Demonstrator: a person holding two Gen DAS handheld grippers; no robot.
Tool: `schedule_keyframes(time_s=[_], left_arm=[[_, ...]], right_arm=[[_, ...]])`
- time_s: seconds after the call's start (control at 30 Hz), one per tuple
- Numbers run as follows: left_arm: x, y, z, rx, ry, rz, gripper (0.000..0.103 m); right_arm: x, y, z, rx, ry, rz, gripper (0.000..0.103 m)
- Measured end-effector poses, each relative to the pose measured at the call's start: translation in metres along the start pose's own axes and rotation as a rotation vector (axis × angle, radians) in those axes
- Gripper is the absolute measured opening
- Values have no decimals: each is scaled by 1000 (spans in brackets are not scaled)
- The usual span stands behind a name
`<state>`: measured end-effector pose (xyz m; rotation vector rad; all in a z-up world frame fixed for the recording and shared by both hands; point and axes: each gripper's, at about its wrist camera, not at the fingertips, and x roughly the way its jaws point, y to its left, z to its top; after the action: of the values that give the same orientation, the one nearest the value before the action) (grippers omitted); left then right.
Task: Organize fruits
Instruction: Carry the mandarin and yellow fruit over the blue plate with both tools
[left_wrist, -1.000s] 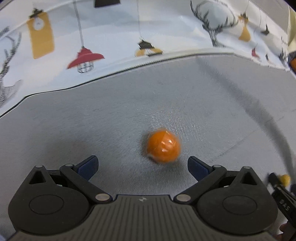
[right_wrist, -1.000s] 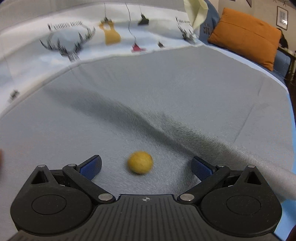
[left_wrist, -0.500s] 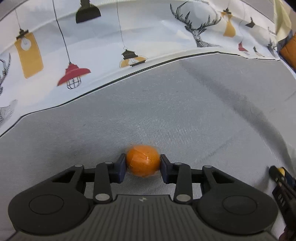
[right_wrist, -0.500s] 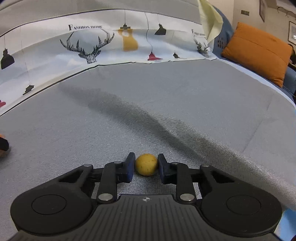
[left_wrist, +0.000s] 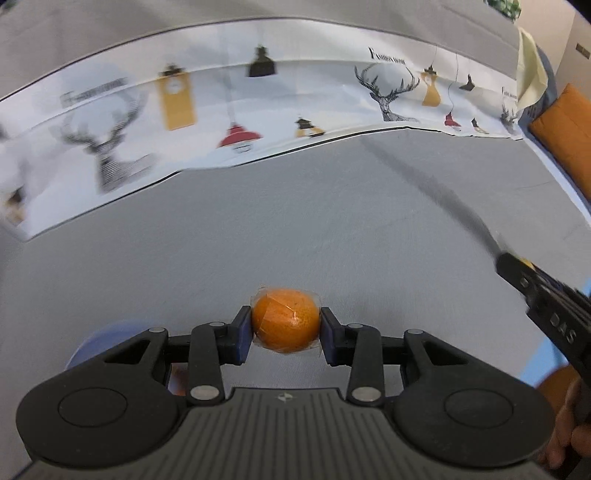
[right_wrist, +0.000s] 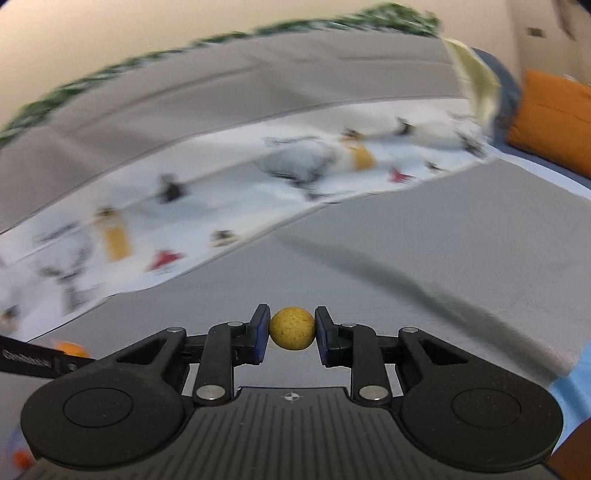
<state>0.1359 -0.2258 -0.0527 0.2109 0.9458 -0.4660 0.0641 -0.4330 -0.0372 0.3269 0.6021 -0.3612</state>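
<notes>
My left gripper (left_wrist: 285, 325) is shut on an orange mandarin wrapped in clear film (left_wrist: 285, 319) and holds it above the grey cloth (left_wrist: 332, 229). My right gripper (right_wrist: 291, 328) is shut on a small round yellow fruit (right_wrist: 291, 328), lifted off the cloth. The right gripper also shows at the right edge of the left wrist view (left_wrist: 546, 306). The left gripper with its orange fruit (right_wrist: 70, 348) shows at the left edge of the right wrist view. A blue rim (left_wrist: 107, 338) with something orange inside shows behind my left fingers, mostly hidden.
A white printed cloth with deer and lamps (left_wrist: 258, 107) lies beyond the grey cloth. An orange cushion (right_wrist: 554, 118) sits at the far right on a blue surface. The right wrist view is motion-blurred.
Both grippers closed on their fruits, then lifted them off the cloth and tilted up. The left view has swung left, bringing a blue rim into sight.
</notes>
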Motion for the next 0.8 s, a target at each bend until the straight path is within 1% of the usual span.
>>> schedule_keyframes(time_s=[0.17,0.33,0.43,0.6,0.8], left_arm=[[-77,34,-62,-19,-9,50,41],[-131,68,-110,-71,8,81,41],[-156,85,-135,-97,0,104,41],[-187,104,-166,-136,-33,128,41],[-213,113,-189,-175,-72,135,41]], right_arm=[[-70,47,-16,-74,33,145,27],[-136,88,-38,-148,60,271,27],[-170,107,-54,-181,72,321,27],[-209,130,-78,-254,70,363,27],[-234,150,-88,-323,34,389,27]])
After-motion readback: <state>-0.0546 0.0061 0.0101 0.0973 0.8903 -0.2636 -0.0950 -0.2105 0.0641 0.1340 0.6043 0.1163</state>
